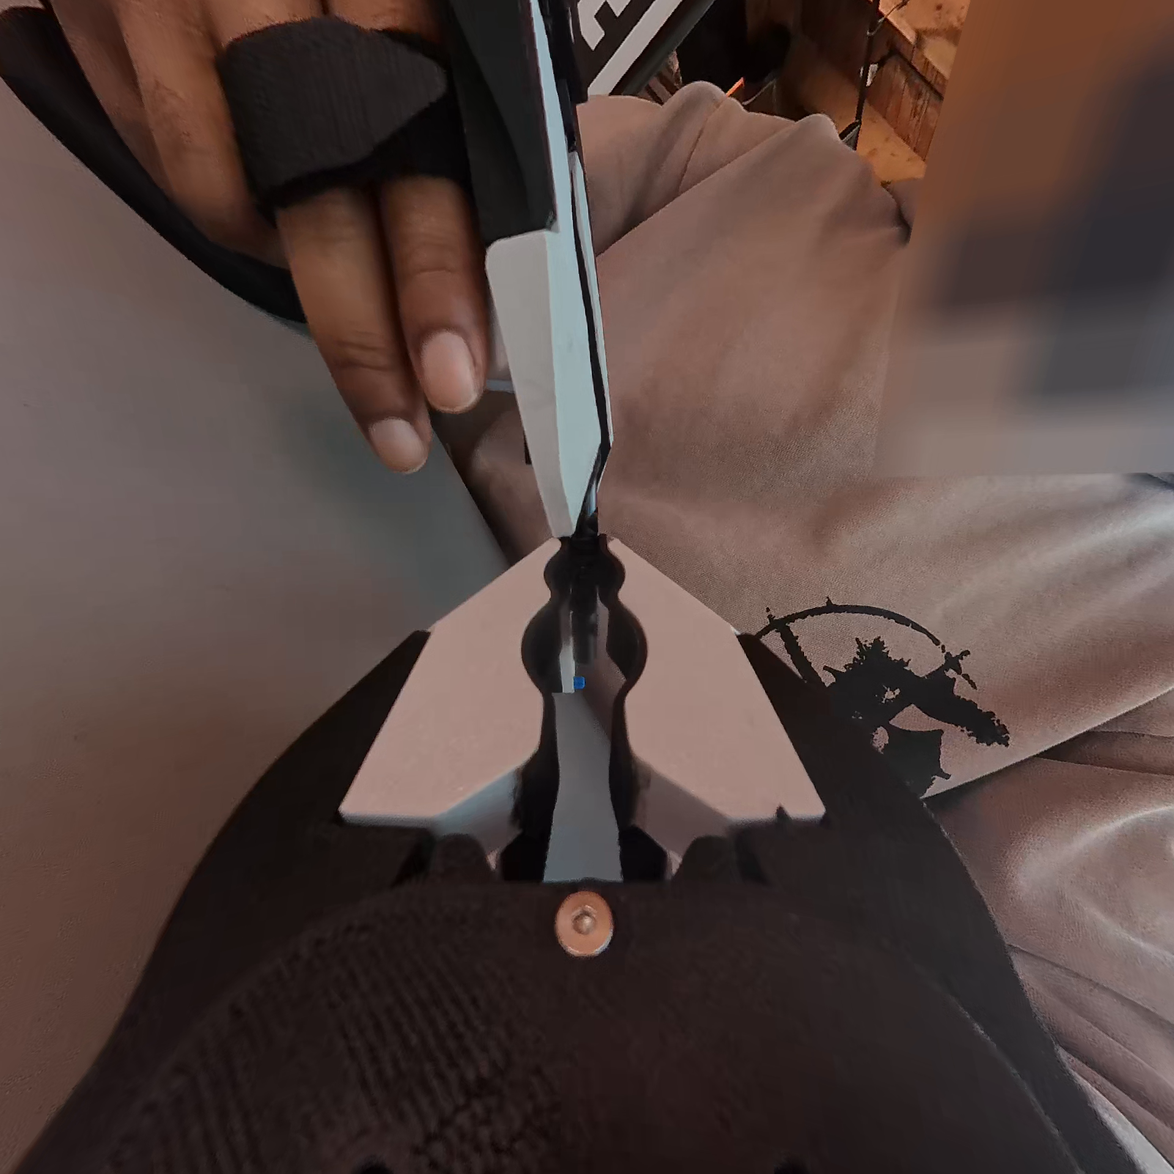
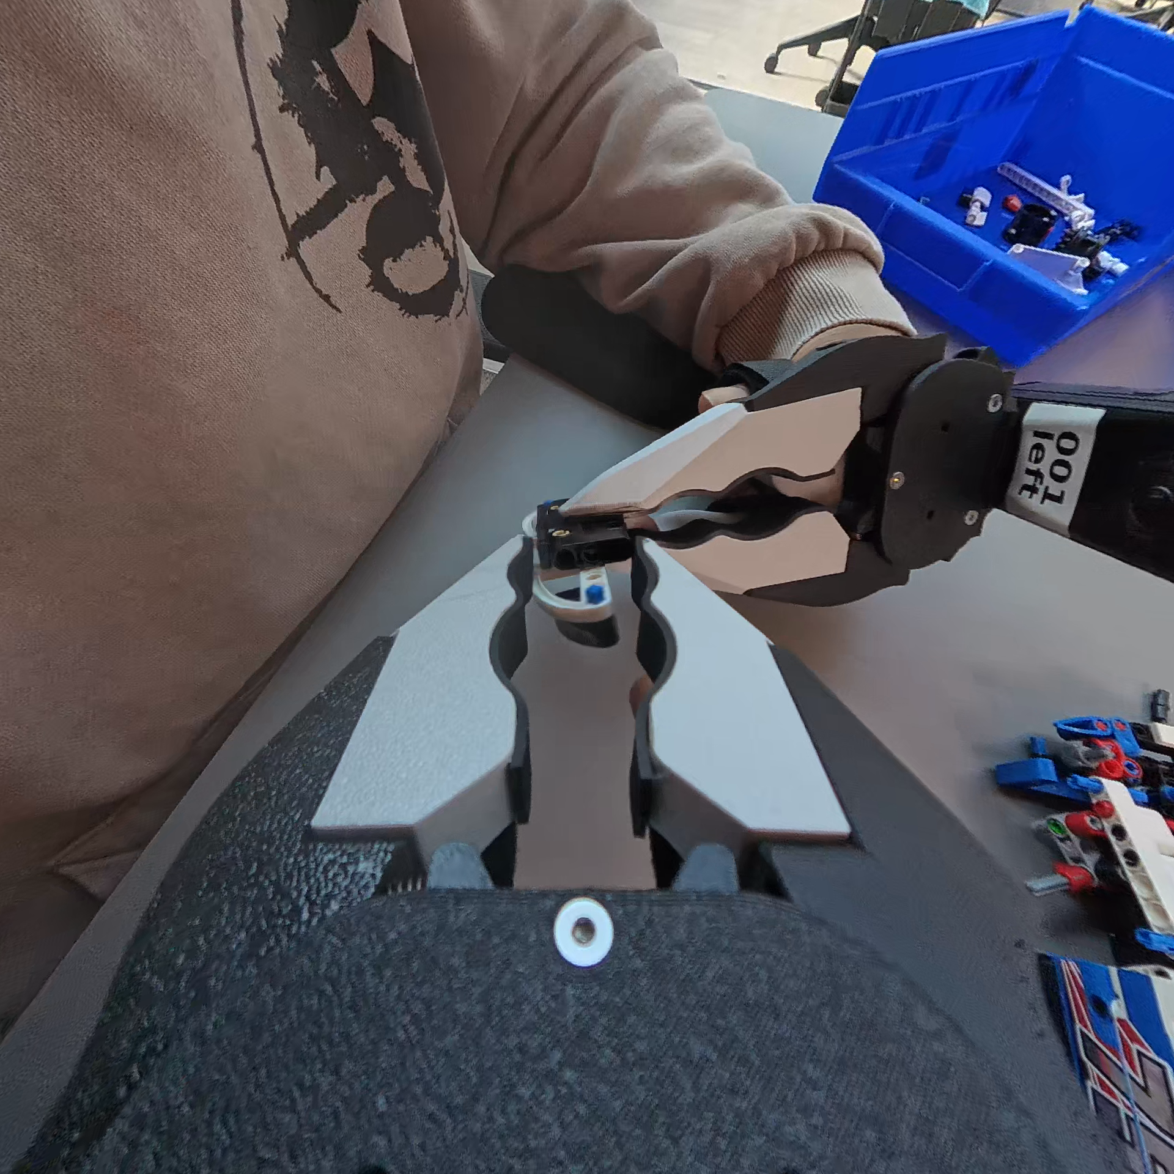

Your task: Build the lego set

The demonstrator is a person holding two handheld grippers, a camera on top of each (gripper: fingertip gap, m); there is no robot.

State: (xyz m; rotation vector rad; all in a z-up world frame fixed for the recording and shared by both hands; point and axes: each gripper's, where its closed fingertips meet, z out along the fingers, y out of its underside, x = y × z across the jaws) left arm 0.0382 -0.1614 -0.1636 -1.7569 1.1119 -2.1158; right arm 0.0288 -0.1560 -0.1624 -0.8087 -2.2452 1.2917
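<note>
Two claws meet over the grey table [image 2: 889,667]. The left claw [image 2: 594,508] is closed on a small black and white piece [image 2: 575,546]. The right claw [image 2: 579,553] grips the same piece at its tips. A half-built model [image 2: 1105,819] lies well apart, near a blue bin [image 2: 953,190].

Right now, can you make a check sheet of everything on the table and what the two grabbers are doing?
Surface: grey table, mostly bare.
Job's things: small black-and-white lego piece held between both grippers; half-built blue, white and red model.
Clutter: blue bin holding loose parts.
Grippers: left gripper shut on the piece; right gripper closing its fingers around it.
Cables: nothing seen.
Surroundings: person's beige sweatshirt; chair legs behind.
</note>
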